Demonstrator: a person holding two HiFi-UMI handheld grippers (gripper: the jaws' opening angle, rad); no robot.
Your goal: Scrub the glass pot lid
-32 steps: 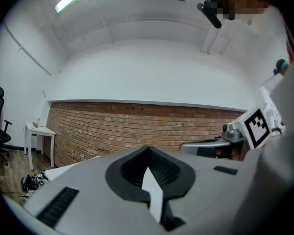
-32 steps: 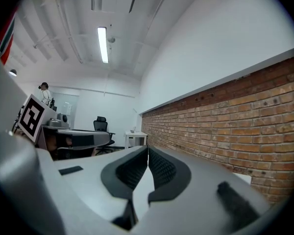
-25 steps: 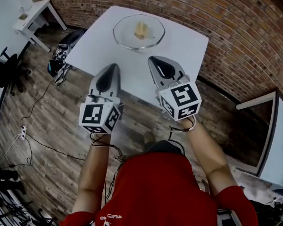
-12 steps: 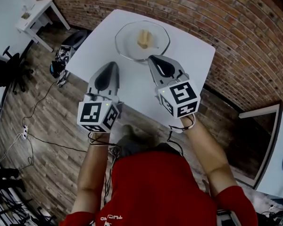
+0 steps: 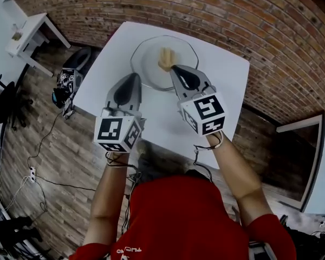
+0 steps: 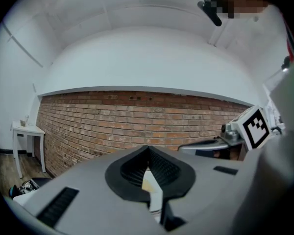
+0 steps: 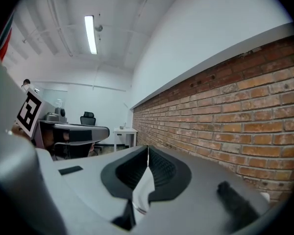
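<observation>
The glass pot lid lies flat on the white table, close to the far edge and nearer its far left corner than its far right one. A yellowish block shows at the lid's middle; whether it lies on the glass or under it cannot be told.

Both grippers have come forward over the table since a second ago. Then their tips stood well short of the lid. Now, in the head view, the right gripper reaches past the lid's near rim, its tip just beside the yellowish block, and the left gripper points at the lid's near left rim. Whether either tip touches the glass cannot be told.

The jaws are as they were: each gripper's own view shows its two black pads pressed together with nothing between them. Both point roughly level toward the brick wall.

The person's red shirt fills the near side of the head view, and a small white side table stands off to the far left.
</observation>
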